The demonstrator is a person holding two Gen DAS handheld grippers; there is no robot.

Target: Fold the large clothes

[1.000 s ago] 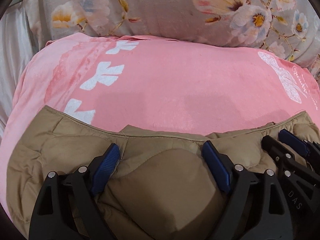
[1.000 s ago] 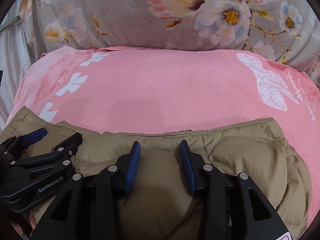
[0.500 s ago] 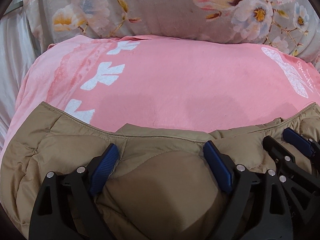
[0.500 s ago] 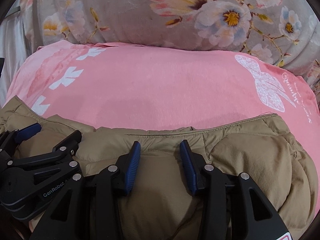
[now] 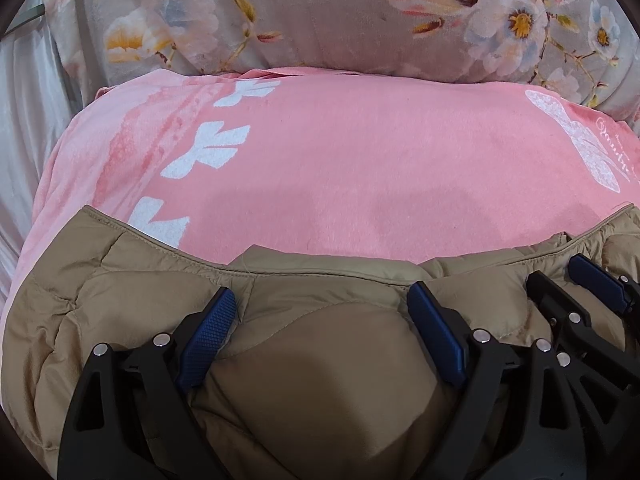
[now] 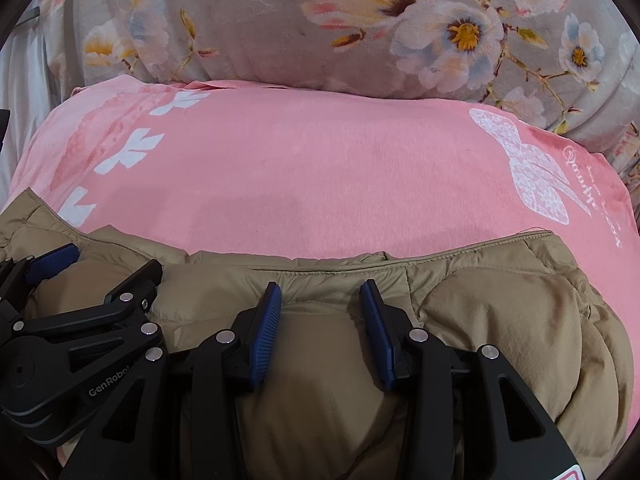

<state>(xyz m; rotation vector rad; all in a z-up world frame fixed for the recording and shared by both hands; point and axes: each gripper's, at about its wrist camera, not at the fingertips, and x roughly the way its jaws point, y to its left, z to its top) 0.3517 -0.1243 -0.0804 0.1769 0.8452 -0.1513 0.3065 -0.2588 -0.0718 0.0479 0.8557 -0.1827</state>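
A tan quilted puffer jacket [image 5: 320, 380] lies bunched on a pink blanket [image 5: 360, 160], its stitched edge running across in front of both grippers. My left gripper [image 5: 320, 294] rests on it with the jaws wide, and a padded bulge fills the gap. Close beside it on the right sits my right gripper [image 5: 558, 274]. In the right wrist view, my right gripper [image 6: 320, 289] has its jaws narrower, and its blue pads pinch a thick fold of the jacket [image 6: 500, 320]. The left gripper [image 6: 114, 258] shows at the left there.
The pink blanket [image 6: 320, 160] with white prints stretches away beyond the jacket. A grey floral cushion [image 5: 320, 12] rises behind it. Pale white fabric [image 5: 24, 120] hangs along the far left edge.
Almost nothing differs. A little more of the jacket's left side shows in the left wrist view. Both grippers keep their places on the jacket.
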